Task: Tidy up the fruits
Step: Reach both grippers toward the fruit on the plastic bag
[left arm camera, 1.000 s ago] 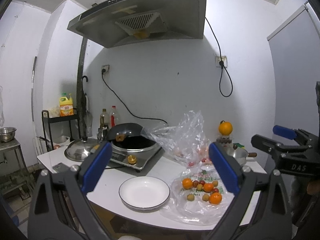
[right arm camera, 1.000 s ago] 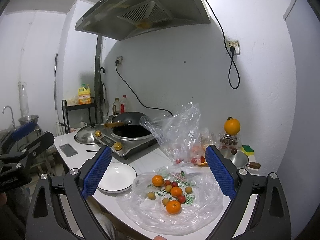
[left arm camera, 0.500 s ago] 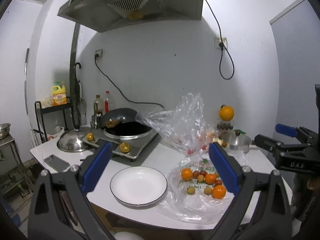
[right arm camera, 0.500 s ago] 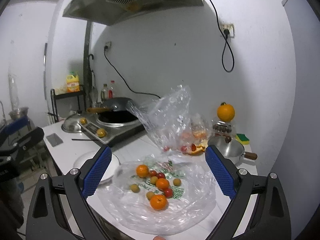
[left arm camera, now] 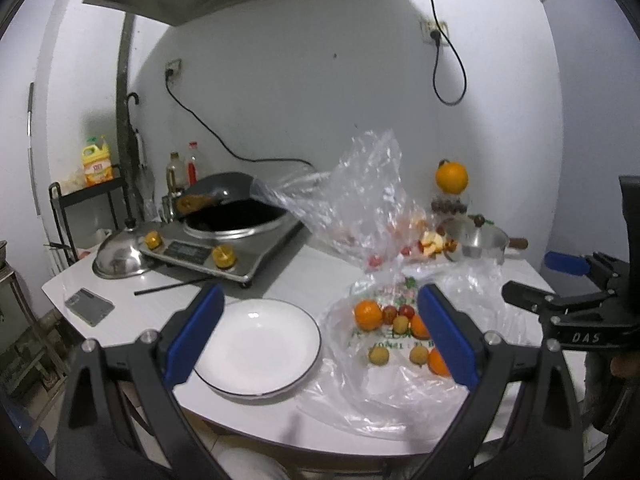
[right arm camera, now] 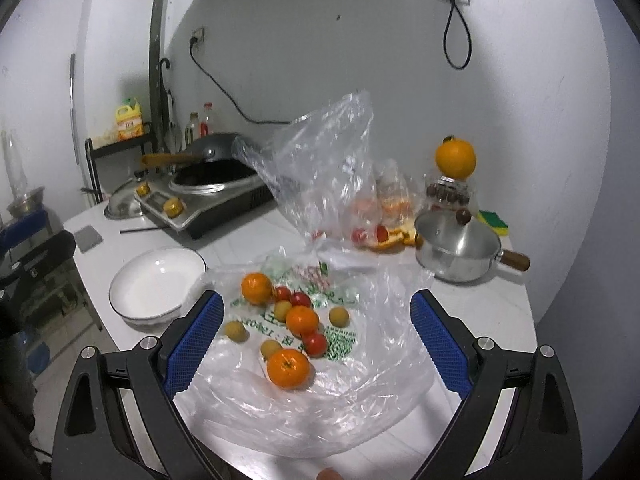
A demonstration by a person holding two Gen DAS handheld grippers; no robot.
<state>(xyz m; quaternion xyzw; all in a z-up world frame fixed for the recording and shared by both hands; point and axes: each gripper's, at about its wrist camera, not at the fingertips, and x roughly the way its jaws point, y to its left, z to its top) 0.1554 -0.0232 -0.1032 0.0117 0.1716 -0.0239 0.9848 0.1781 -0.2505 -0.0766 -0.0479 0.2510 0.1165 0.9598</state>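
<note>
The fruits are lying loose on a flattened plastic bag (right arm camera: 320, 408) on the white counter (right arm camera: 492, 312); the nearest orange (right arm camera: 288, 368) is sitting almost dead ahead of my right claw (right arm camera: 316, 340), just left of the midline between its blue pads and a little beyond them; behind it a second orange (right arm camera: 302, 319), a third (right arm camera: 256, 288), some small red tomatoes (right arm camera: 315, 344) and pale yellowish round fruits (right arm camera: 235, 330) are crowding together, several touching; all of them are round, so no long axis is mattering for the approach.

My right claw is standing wide open and holding nothing; my left claw (left arm camera: 318, 340) is likewise gaping and empty, and it is facing the gap between the white plate (left arm camera: 256, 344) and the fruit pile, with the plate filling its left half; so I am judging the right hand the nearer one for a pick, and the plate, lying bare just left of the bag, the likely place for sorting.

In the left view my own right pad is covering part of two oranges; crinkled plastic is rising behind the pile and blurring more red and orange pieces near the steel pot (right arm camera: 456, 248); whether those are whole fruit or peel I am not managing to tell; another orange (right arm camera: 455, 158) is perching on a jar by the wall, well apart.
</note>
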